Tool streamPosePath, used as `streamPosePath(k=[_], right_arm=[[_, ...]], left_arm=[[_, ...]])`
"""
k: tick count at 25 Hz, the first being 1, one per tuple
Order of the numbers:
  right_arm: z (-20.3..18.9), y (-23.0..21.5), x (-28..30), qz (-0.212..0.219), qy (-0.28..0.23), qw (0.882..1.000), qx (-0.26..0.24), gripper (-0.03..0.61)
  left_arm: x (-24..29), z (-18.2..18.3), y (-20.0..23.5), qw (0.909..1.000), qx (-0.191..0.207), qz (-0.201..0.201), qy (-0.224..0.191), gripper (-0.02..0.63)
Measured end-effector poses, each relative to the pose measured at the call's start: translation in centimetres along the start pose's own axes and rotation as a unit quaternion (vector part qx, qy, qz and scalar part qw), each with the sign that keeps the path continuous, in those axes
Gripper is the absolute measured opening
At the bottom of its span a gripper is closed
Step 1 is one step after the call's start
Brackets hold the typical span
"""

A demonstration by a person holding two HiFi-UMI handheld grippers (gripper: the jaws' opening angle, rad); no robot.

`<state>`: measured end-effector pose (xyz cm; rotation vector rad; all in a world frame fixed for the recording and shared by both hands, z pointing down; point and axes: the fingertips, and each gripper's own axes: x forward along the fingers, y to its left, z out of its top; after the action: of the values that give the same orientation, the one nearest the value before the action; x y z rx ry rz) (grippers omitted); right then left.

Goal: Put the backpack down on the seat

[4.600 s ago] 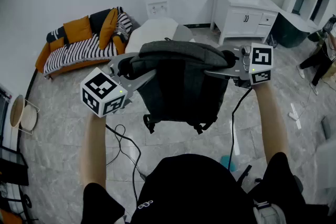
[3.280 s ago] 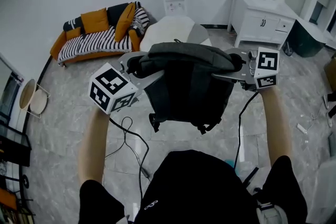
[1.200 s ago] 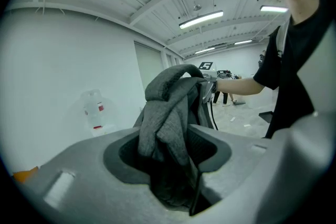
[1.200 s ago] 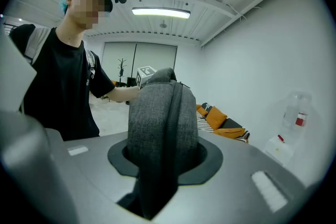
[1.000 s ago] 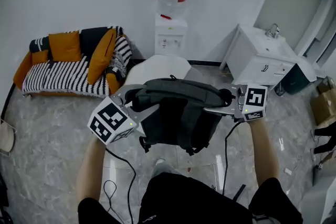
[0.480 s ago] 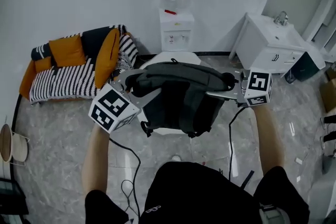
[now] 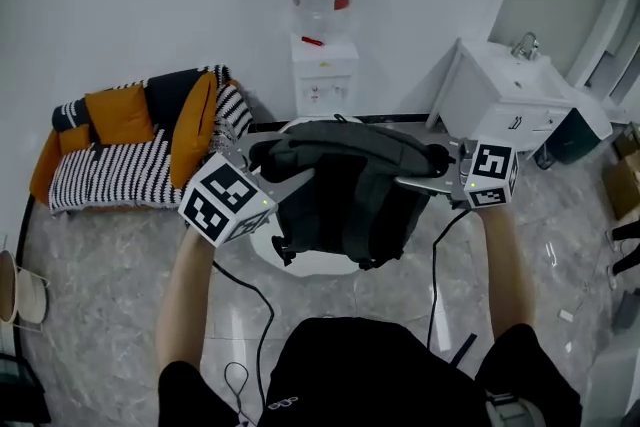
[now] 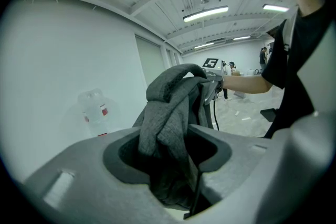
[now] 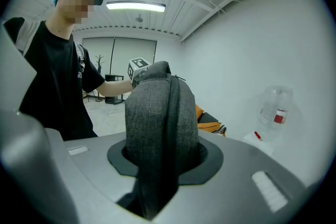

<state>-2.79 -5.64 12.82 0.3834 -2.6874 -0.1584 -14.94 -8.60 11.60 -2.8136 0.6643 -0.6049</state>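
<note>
L gripper [image 7: 272, 163]: clamped on backpack [image 7: 345, 205] fabric, its 9 o'clock side.
R gripper [image 7: 424, 167]: clamped on strap, 3 o'clock side.
Backpack: hangs betw. grippers over white seat [image 7: 312, 262]; contact w/ seat unclear.
Dispenser [image 7: 323, 65]: 12 o'clock, at wall.

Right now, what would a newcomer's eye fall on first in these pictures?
A dark grey backpack hangs in the middle, gripped at its top by the left gripper and the right gripper, above a round white seat. Behind, a striped sofa stands at left.
</note>
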Motion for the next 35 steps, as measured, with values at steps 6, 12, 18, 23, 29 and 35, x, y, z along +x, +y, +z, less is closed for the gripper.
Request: streamPosePath(k=[6, 12, 18, 23, 29, 35], right_arm=[[-1.4, -4.5, -3.6, -0.001, -0.006, 1.0, 0.019, 0.141], [-3.5, -10.1, -6.0, 0.024, -0.014, 0.999, 0.036, 0.141], [-4.3, -14.0, -6.9, 0.048, -0.02, 0.999, 0.018, 0.141], [-4.2, -16.4, -6.0, 0.068, -0.017, 0.997, 0.015, 0.141], [-3.8, -17.8, -3.8, 0.091, -0.02, 0.995, 0.021, 0.141], [-4.2, -18.2, -3.3, 0.087, -0.024, 0.995, 0.029, 0.141]], left_arm=[[5.4, 2.6, 1.4, 0.9998, -0.006, -0.016, 0.014, 0.216], [10.5, 4.2, 3.7, 0.9985, -0.03, -0.016, 0.043, 0.216], [13.3, 5.1, 5.6, 0.9981, -0.033, 0.015, 0.051, 0.218], [14.0, 4.8, 7.4, 0.9967, -0.05, 0.033, 0.054, 0.218], [13.3, 3.8, 9.3, 0.9933, -0.071, 0.055, 0.072, 0.219], [13.5, 3.4, 9.7, 0.9934, -0.071, 0.047, 0.077, 0.219]])
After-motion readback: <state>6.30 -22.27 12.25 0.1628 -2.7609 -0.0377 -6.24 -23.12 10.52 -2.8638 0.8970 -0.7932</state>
